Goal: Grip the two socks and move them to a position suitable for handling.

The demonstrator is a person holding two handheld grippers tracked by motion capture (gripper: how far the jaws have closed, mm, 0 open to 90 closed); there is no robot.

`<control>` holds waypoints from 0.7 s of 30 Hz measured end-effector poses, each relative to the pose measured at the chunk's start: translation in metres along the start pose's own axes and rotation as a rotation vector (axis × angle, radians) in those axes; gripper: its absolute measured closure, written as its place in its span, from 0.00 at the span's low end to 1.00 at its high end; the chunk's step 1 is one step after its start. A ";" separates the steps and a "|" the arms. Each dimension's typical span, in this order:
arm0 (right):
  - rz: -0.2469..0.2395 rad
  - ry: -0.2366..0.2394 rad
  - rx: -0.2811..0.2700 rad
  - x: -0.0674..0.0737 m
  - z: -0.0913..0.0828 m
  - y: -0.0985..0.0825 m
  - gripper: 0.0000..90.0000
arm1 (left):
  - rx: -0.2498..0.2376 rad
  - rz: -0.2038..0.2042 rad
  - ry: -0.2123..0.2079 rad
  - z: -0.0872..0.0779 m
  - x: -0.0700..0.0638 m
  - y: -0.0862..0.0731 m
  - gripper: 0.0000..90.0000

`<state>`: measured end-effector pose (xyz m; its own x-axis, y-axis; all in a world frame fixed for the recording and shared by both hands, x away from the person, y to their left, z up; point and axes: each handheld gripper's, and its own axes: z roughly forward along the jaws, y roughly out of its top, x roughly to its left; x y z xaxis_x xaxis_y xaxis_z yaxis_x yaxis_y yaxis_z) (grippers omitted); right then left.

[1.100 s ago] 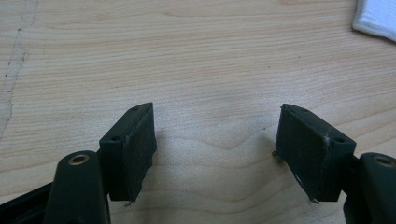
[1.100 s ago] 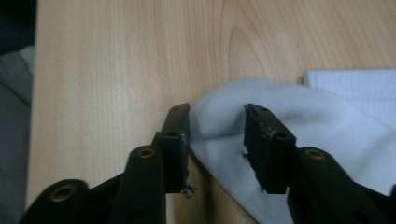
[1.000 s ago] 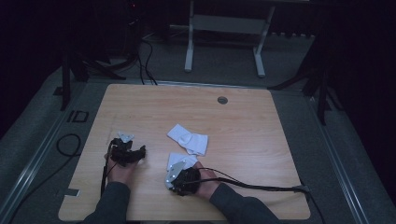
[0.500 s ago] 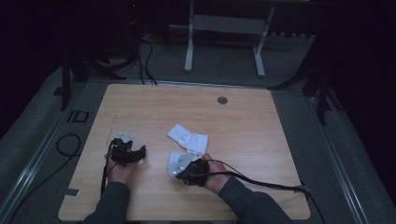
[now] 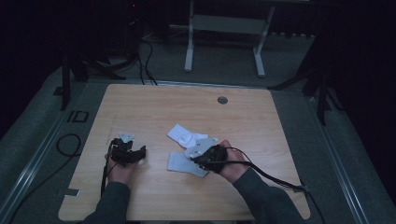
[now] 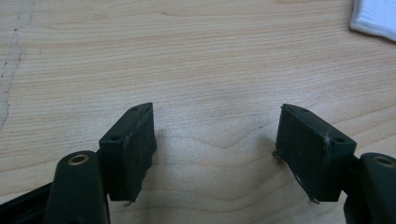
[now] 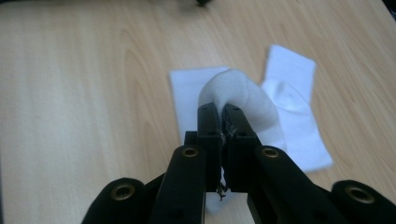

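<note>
The right hand-held gripper (image 7: 222, 116) had clamped shut on a pinched fold of the near white sock (image 7: 243, 100), at frame centre, its length running away toward the second sock (image 7: 292, 88). The left hand-held gripper (image 6: 217, 140) stood open and empty over bare bench (image 6: 187, 56).

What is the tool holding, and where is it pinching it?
The right tool pinches the near white sock at a lifted fold. The left tool is open over bare table, holding nothing.

The high view was dim, its surroundings nearly black, and only the table (image 5: 261, 121) caught light. Both gripper views were bright and evenly lit. Soft shadows lay under the left fingers (image 6: 133, 149). Beyond the right fingers (image 7: 208, 135), the sock (image 7: 243, 93) was blurred.
</note>
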<state>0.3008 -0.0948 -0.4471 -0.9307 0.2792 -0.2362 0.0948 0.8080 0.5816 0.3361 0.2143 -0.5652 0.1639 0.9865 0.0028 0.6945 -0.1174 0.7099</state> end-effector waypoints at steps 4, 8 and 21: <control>0.055 -0.036 0.011 -0.015 -0.006 -0.017 0.96 | 0.002 0.002 0.000 0.000 0.000 0.000 0.32; 0.097 -0.065 0.031 -0.026 -0.008 -0.033 0.96 | -0.001 0.001 0.000 0.000 0.000 0.000 0.32; 0.247 -0.140 0.135 -0.055 -0.008 -0.098 0.92 | -0.002 -0.001 0.000 0.000 0.000 0.000 0.32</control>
<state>0.3402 -0.1935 -0.4843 -0.8169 0.5368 -0.2112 0.3666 0.7658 0.5284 0.3356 0.2139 -0.5654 0.1634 0.9866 0.0017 0.6933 -0.1161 0.7112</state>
